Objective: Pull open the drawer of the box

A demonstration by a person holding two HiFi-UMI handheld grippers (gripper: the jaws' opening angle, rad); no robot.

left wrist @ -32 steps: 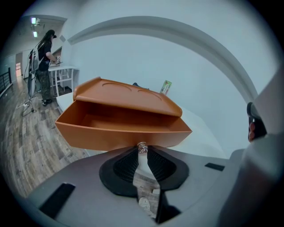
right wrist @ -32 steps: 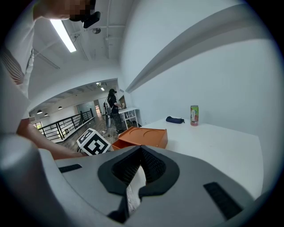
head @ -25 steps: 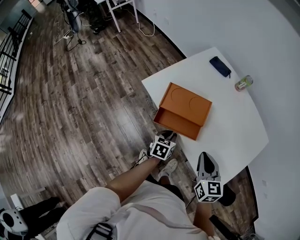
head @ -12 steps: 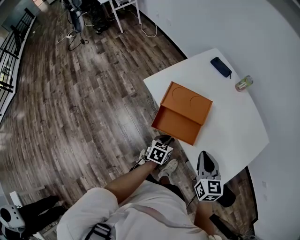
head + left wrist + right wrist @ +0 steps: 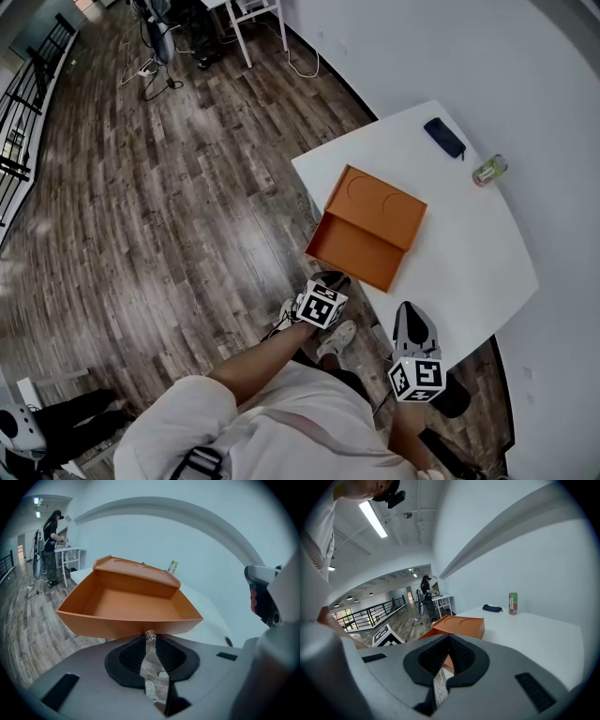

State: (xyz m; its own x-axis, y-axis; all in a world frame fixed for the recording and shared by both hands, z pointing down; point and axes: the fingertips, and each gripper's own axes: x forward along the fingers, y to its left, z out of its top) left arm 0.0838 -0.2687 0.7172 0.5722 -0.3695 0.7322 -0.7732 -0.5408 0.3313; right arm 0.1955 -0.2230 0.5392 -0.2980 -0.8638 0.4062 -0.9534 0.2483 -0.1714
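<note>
Pinching metal pull (image 5: 150, 634), left claw (image 5: 150, 641); orange rectangular drawer (image 5: 131, 603) open.

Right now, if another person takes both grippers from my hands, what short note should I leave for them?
Left gripper: jaws shut on the small metal pull at the drawer's front.
Right gripper: jaws shut, nothing between them, held by the table's near edge, apart from the box.
Things: the orange box lies on the white table. Its drawer is out, shows empty inside, and its front overhangs the table edge.
Done: the drawer is pulled open.
Left: probably only to let go of the pull and draw the left gripper back.
</note>
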